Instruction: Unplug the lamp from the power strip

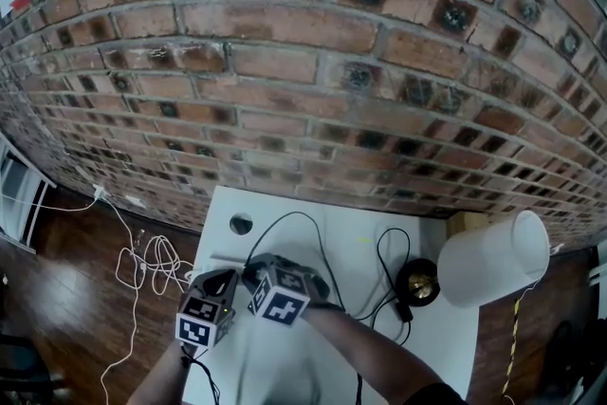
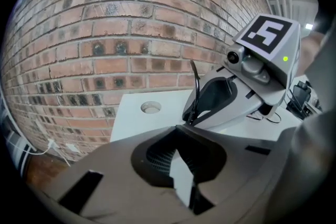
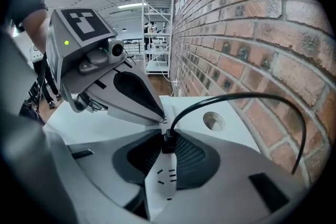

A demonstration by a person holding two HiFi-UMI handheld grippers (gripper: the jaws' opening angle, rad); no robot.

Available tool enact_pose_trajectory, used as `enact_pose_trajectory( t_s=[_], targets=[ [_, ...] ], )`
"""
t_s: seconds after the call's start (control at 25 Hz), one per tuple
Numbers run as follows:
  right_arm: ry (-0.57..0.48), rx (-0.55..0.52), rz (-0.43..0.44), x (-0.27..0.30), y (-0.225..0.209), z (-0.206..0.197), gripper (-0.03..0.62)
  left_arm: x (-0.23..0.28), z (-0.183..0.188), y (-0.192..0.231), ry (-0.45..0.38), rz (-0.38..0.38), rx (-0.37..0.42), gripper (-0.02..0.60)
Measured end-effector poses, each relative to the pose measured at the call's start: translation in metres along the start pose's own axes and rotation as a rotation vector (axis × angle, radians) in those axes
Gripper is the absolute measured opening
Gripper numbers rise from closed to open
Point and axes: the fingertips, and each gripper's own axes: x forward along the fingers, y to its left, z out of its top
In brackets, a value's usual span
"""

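On the far left, loose white cables (image 1: 142, 266) lie on the wooden floor (image 1: 66, 299), beside the white tabletop (image 1: 446, 337) that stands against the brick wall (image 1: 303, 62). Near the left edge of the tabletop there is a round hole (image 1: 241, 224).

The left hand-held gripper (image 2: 178, 139) is clenched on one end of the white power strip (image 2: 181, 181), which sits between its two jaws. Just beside it, almost tip to tip, the right hand-held gripper (image 3: 167, 134) has its jaws closed around the black plug (image 3: 168, 143). The plug is still seated in the power strip. From the plug a black cable (image 3: 236, 97) rises in an arc.

At the right side of the tabletop is the lamp, with its dark round base (image 1: 417, 282) and its white shade (image 1: 493, 259).
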Motion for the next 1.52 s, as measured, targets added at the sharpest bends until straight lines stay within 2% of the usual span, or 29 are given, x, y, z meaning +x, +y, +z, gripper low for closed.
enact_pose_trajectory(
  t_s=[0.52,0.84,0.92,1.04,1.08,1.16,1.36,1.52],
  targets=[
    [-0.043,0.130,0.000,-0.003,-0.005,0.001,0.051,0.007,-0.021,0.006,0.082,0.001,-0.008,0.017],
    [-0.056,0.301,0.068,-0.005,-0.012,0.002,0.051,0.004,-0.005,0.004,0.058,0.018,0.005,0.018],
    [-0.052,0.275,0.062,-0.006,-0.010,0.002,0.052,0.004,-0.013,0.004,0.081,0.006,-0.014,0.018],
    [-0.036,0.095,0.012,-0.006,-0.004,0.002,0.051,0.005,-0.014,0.006,0.081,0.006,-0.013,0.018],
    [-0.033,0.064,0.004,-0.005,-0.003,0.002,0.051,0.004,-0.009,0.007,0.071,0.009,-0.006,0.018],
    [-0.044,0.093,0.014,-0.005,-0.003,0.001,0.049,0.003,-0.006,0.006,0.064,0.009,-0.007,0.018],
    [-0.079,0.270,0.052,-0.009,-0.009,0.001,0.049,0.004,-0.007,0.004,0.072,0.013,0.005,0.018],
    [-0.082,0.271,0.043,-0.010,-0.009,0.001,0.049,0.003,-0.007,0.005,0.065,0.019,-0.004,0.018]
  ],
)
